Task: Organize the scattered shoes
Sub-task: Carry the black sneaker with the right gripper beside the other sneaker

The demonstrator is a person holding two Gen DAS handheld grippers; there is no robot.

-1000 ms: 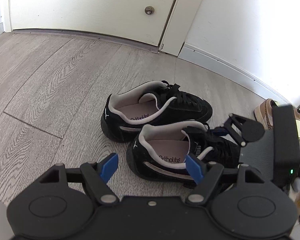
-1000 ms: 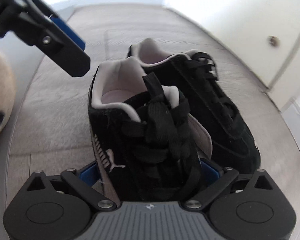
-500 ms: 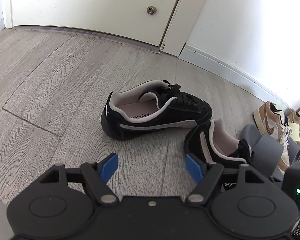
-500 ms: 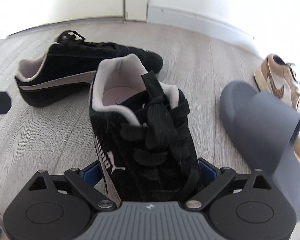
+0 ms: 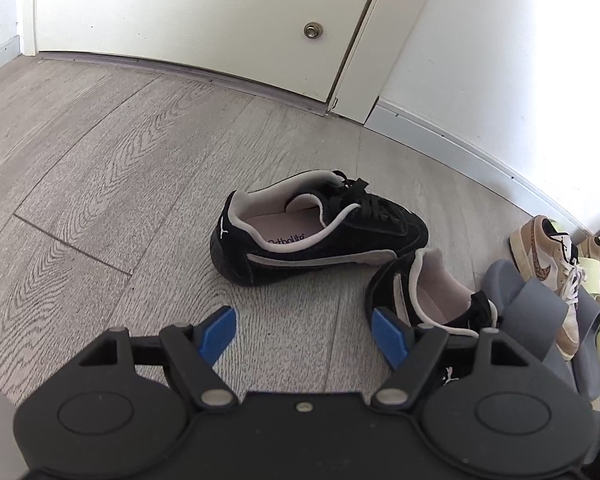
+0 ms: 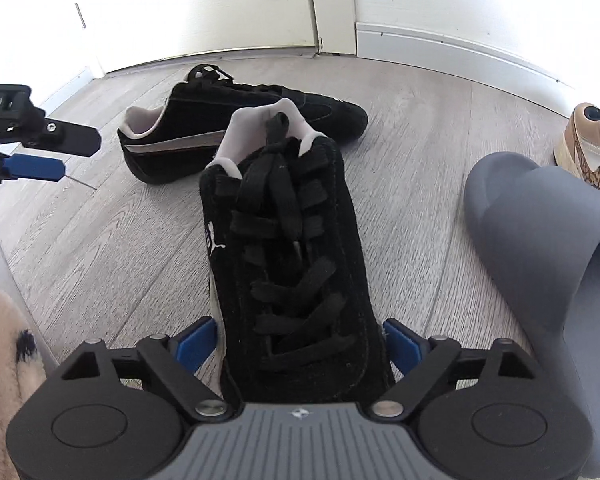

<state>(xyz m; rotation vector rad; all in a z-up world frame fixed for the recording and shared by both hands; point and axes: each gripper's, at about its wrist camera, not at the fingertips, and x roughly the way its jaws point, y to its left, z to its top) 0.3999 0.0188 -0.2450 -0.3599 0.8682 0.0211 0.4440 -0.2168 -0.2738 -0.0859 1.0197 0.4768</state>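
**Q:** Left claw first. What do you see, reading left to right?

**A:** My left gripper (image 5: 303, 334) fills the bottom of the frame, blue pads apart, nothing between them but grey plank floor (image 5: 100, 184). Centre frame, a black sneaker (image 5: 316, 232) lies on the floor, heel toward lower left, toe toward the right. Just right of it, lower right of centre, the second black sneaker (image 5: 428, 296) sits heel toward me, partly hidden behind my right-hand pad. Beside that, a grey slide sandal (image 5: 536, 308), then a tan sneaker (image 5: 548, 256) at the right edge. White door (image 5: 188, 12) across the top, skirting board (image 5: 460, 140) running down to the right.

**Q:** And the right claw?

**A:** At the far left edge my left gripper (image 6: 36, 148) shows from the side, pads apart. Upper centre, the loose black sneaker (image 6: 204, 128) rests on the floor (image 6: 100, 248). Centre frame, the second black sneaker (image 6: 292, 248) runs straight away from the camera, laces up, pale collar at the far end. My right gripper (image 6: 302, 346) is closed on its near end, a blue pad pressing each flank. Whether its sole touches the floor, I cannot tell. To the right, the grey slide sandal (image 6: 540, 232), close by but apart from it; the tan sneaker (image 6: 592, 148) at the right edge.
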